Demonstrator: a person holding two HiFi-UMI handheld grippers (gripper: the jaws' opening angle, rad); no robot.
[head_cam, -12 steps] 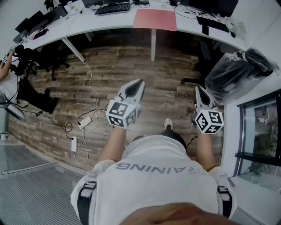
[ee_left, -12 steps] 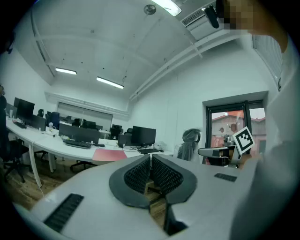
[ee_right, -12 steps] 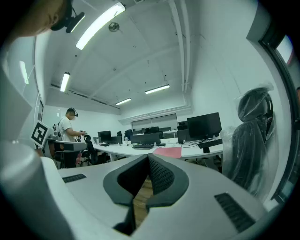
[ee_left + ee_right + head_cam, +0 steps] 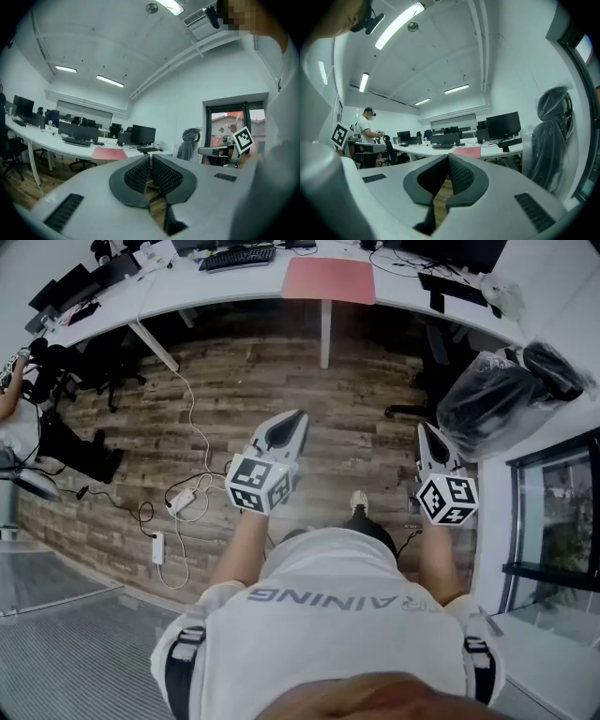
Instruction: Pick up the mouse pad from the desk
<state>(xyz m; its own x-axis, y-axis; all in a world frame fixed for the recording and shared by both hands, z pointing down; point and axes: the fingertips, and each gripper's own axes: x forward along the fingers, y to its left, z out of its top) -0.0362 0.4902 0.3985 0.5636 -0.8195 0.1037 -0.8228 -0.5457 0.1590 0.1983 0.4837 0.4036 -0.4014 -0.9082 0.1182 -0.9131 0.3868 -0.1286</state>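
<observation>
A pink mouse pad [image 4: 330,280] lies flat at the front edge of the long white desk [image 4: 234,285], far ahead of me across the wooden floor. It also shows as a pink strip, the mouse pad [image 4: 108,153], in the left gripper view and as the mouse pad [image 4: 467,152] in the right gripper view. My left gripper [image 4: 298,415] and right gripper [image 4: 424,429] are held side by side at waist height, pointing roughly level toward the desk. Both are shut with nothing between the jaws.
A keyboard [image 4: 240,258] and monitors [image 4: 456,251] stand on the desk near the pad. A plastic-wrapped chair [image 4: 506,390] is at the right, cables and a power strip [image 4: 182,502] lie on the floor at the left, and a person [image 4: 365,129] stands far left.
</observation>
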